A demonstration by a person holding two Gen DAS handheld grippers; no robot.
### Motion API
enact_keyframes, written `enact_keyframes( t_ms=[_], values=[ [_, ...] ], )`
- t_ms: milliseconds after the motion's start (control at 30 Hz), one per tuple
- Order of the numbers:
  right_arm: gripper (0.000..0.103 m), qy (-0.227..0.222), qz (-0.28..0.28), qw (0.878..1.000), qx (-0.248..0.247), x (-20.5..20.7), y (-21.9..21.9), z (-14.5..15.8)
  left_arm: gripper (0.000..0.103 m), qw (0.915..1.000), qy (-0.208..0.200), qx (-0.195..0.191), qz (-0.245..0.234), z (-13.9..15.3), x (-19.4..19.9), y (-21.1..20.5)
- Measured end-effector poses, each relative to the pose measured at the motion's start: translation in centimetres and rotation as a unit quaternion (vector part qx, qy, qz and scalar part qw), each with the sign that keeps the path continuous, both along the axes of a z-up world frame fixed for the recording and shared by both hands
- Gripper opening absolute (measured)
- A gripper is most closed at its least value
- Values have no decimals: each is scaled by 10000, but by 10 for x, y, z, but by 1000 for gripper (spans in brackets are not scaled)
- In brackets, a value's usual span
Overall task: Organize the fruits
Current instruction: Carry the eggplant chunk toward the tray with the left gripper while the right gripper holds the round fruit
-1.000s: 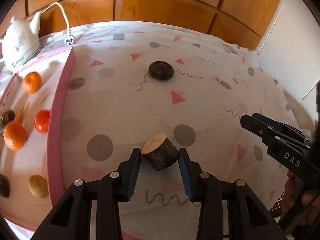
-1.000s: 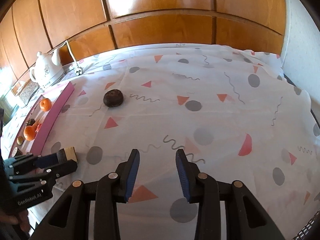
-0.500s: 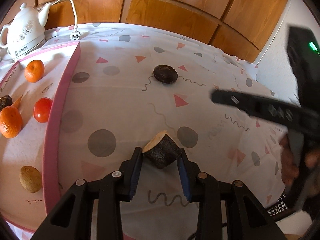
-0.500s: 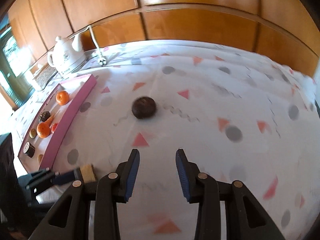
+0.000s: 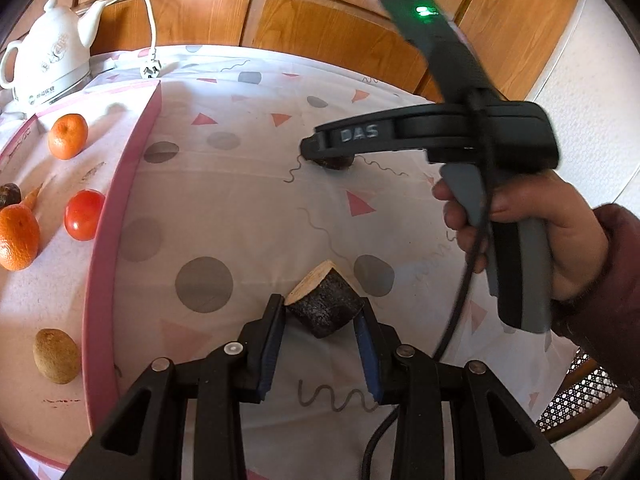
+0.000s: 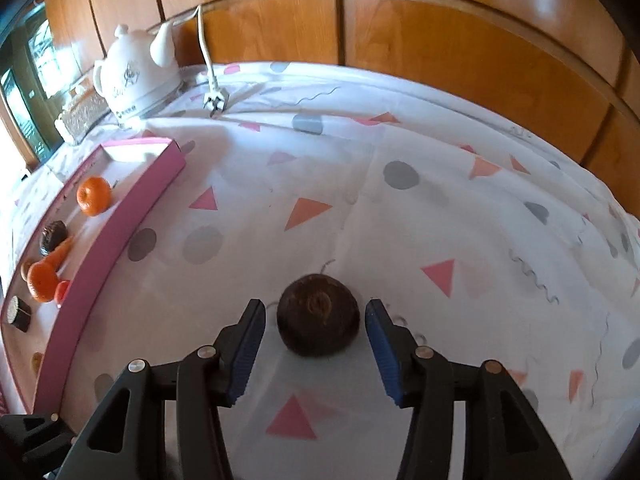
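My left gripper [image 5: 320,316] is shut on a dark cut fruit piece [image 5: 324,304] with a pale cut face, just above the patterned cloth. My right gripper [image 6: 316,320] is open, its jaws on either side of a round dark brown fruit [image 6: 318,320] that rests on the cloth, not touching it. In the left wrist view the right gripper [image 5: 320,152] stands over that fruit [image 5: 338,163], which is mostly hidden. A pink-rimmed tray [image 5: 100,240] at the left holds oranges [image 5: 68,136], a tomato [image 5: 84,214], a kiwi [image 5: 56,356] and other pieces.
A white kettle [image 6: 136,76] with a cord and plug [image 6: 214,100] stands at the back left by the wooden wall. The tray's pink wall [image 6: 120,236] runs along the left. A wicker chair edge [image 5: 580,400] shows at the lower right.
My right gripper has swung left and forward to straddle the round dark fruit. My left gripper closed on the cut piece and has lifted it slightly.
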State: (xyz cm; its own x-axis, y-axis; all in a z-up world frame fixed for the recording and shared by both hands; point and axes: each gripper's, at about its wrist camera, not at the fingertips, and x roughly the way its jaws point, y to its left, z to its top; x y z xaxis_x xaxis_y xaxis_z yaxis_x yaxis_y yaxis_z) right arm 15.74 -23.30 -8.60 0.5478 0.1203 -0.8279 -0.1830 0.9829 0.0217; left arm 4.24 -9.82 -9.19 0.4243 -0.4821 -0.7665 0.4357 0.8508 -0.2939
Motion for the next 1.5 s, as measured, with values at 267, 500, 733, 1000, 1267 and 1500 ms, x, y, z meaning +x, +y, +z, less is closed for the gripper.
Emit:
enact_keyframes(
  t_ms=[267,500,733,1000,1267,1500],
  values=[
    [44,22,-233,9997,-87,-36,-16,6,36,10000,16,-11,9,0,1,0],
    [44,298,-740,9966,203,-109,-53,2,35,9999,-79,56,24,-1,-1,-2],
    [45,166,-1188,9905,675,-163,-81,-4,30,9997,-98,228,74,-1,-1,-4],
    [58,-134,-1155,9910,670,-184,-80,-1,29,9991,-158,392,102,-1,-2,-8],
    [59,-264,-1147,9921,439,-175,-72,-4,30,9995,-11,310,116,0,3,-5],
    [44,-371,-1122,9928,206,-172,-65,-9,35,9995,283,56,89,2,9,1]
  ],
)
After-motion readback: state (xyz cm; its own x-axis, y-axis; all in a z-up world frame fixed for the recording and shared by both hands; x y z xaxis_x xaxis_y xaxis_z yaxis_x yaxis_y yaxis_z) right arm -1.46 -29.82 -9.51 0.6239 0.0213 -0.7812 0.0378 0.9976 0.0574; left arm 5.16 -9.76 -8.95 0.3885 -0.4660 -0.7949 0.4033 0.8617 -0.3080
